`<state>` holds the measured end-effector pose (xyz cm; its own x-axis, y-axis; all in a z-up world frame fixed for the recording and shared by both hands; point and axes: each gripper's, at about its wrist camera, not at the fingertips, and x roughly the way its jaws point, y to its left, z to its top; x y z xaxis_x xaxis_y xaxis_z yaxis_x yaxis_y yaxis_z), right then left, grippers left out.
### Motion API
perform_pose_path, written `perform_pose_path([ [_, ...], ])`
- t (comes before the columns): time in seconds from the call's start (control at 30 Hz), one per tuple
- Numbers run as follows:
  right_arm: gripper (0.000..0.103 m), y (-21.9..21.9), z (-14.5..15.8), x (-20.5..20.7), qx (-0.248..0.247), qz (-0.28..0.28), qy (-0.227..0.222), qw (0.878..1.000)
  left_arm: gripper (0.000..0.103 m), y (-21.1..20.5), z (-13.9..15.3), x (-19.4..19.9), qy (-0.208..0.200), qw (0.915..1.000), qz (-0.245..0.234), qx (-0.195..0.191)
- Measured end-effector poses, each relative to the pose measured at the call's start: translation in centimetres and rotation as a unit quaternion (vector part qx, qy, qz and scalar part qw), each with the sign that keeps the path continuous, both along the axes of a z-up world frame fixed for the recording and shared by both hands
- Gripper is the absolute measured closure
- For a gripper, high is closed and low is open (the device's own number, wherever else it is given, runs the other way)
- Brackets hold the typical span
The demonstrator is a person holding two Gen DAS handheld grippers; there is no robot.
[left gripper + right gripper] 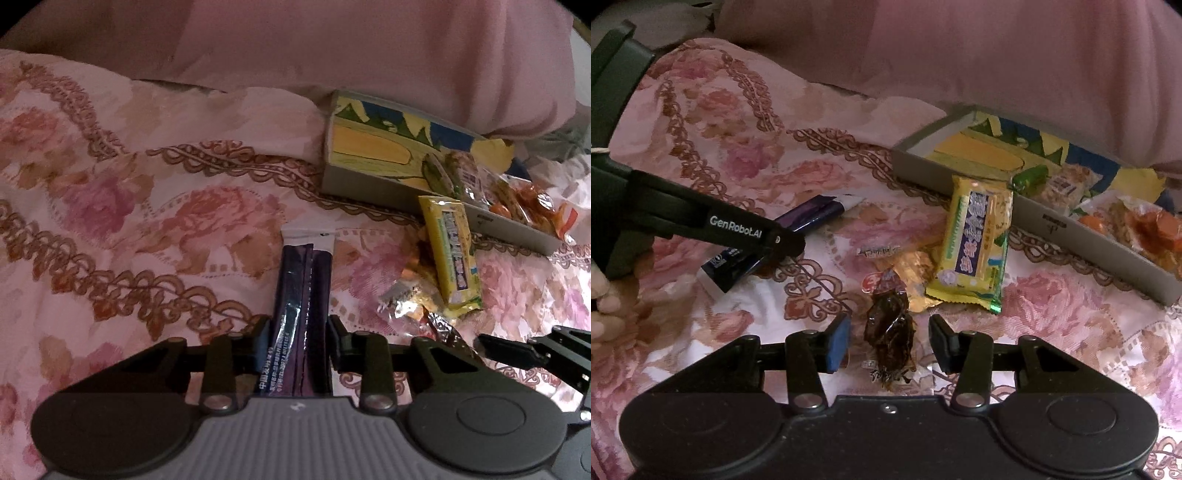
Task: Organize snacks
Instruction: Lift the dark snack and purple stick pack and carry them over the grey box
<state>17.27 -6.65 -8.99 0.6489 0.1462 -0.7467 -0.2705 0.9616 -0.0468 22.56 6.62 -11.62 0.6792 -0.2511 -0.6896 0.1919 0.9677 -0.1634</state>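
Observation:
My left gripper (299, 330) is shut on a long purple stick packet (304, 280), which points away along the fingers. In the right wrist view the same gripper (783, 243) holds the purple packet (809, 216) near its middle. My right gripper (890, 332) stands open around a dark brown snack packet (890, 339) that lies on the floral bedspread, with a gap at each pad. A yellow-green wafer packet (975, 251) leans on the front wall of a grey box (1071, 229) that holds several snacks.
The grey box (369, 188) has a yellow and blue corn print inside. A pink pillow (369, 44) rises behind it. Gold and silver wrapped sweets (410, 291) lie beside the wafer packet (452, 254). A hand (602, 306) shows at the left edge.

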Motion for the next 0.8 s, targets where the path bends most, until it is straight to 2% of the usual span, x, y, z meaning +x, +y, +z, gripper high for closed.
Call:
perform_pose_path([
  [0.23,0.054,0.0,1.2,-0.8,0.001,0.001,-0.018,1.0,0.069,0.1,0.5,-1.1,-0.001,0.9999,0.017,-0.001],
  [0.63,0.054,-0.9,2.7,-0.9,0.022,-0.009,-0.052,0.998,0.069,0.3,2.0,-2.2,-0.04,0.9983,0.041,0.002],
  [0.8,0.054,-1.4,3.2,-0.7,0.032,-0.018,-0.063,0.997,0.069,0.8,2.7,-2.4,-0.057,0.9969,0.05,-0.021],
])
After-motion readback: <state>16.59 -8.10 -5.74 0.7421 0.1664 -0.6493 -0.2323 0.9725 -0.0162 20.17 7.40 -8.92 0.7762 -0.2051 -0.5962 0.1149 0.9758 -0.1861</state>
